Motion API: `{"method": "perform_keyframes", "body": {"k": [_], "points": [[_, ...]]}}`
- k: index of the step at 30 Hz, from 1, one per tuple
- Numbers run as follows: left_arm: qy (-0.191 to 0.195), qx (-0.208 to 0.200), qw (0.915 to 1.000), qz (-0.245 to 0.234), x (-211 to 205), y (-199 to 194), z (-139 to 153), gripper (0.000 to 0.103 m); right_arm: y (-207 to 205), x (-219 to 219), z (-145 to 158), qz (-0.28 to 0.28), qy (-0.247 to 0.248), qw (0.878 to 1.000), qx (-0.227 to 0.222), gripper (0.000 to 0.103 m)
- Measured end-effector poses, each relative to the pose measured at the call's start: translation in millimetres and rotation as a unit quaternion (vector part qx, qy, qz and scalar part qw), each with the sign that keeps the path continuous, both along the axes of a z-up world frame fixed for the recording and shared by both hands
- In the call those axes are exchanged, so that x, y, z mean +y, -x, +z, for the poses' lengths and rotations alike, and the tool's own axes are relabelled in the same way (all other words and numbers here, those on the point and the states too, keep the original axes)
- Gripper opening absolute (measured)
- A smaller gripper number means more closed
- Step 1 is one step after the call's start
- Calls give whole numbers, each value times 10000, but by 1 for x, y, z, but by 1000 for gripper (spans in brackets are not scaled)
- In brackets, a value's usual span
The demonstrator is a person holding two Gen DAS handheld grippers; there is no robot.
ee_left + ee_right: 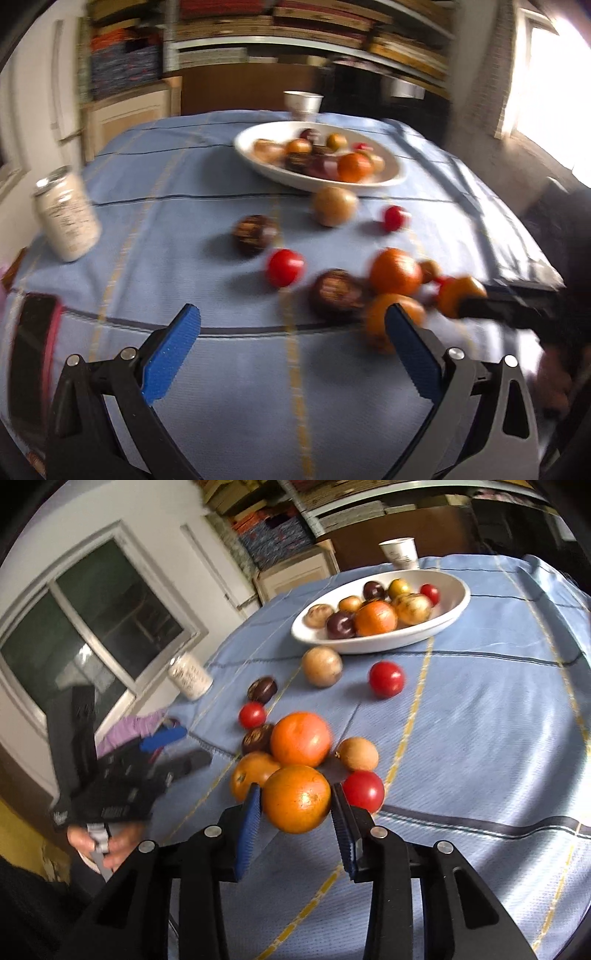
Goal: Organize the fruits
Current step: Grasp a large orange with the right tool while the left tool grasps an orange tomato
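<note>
Left wrist view, left gripper: blue-padded jaws spread wide over the blue tablecloth, nothing between them.
Left wrist view, loose fruit: a red tomato, two dark plums, a tan fruit and several oranges lie scattered ahead; the frame is blurred.
Left wrist view, right gripper: reaches in from the right edge, an orange at its tip.
Left wrist view, bowl: white, oval, farther back, already holding mixed fruit; a paper cup stands behind it.
Left wrist view, edges: a white can at left, a dark phone at the near left corner.
Right wrist view, right gripper: pads pressed on both sides of the orange, gripped just in front of the loose cluster.
Right wrist view, cluster: two more oranges, a tomato and a tan fruit lie just beyond the held one.
Right wrist view, bowl: well beyond the cluster, filled with fruit.
Right wrist view, left gripper: at left, held in a person's hand.
</note>
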State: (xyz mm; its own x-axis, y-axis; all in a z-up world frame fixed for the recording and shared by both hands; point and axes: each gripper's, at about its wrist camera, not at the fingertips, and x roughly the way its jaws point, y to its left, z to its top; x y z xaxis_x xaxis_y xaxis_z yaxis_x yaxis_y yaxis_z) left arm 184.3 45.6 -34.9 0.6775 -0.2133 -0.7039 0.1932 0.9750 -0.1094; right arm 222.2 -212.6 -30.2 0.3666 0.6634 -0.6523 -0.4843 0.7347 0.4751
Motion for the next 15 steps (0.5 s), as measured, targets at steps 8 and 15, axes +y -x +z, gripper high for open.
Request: {"method": "perform_keyframes", "body": {"k": [8, 15], "points": [[64, 210, 9942, -1052, -39, 10, -7, 79, -14, -18, -2, -473, -213, 9985, 190, 38], [211, 501, 9924, -1101, -52, 3, -14, 78, -11, -21, 0, -505, -221, 9984, 139, 38]]}}
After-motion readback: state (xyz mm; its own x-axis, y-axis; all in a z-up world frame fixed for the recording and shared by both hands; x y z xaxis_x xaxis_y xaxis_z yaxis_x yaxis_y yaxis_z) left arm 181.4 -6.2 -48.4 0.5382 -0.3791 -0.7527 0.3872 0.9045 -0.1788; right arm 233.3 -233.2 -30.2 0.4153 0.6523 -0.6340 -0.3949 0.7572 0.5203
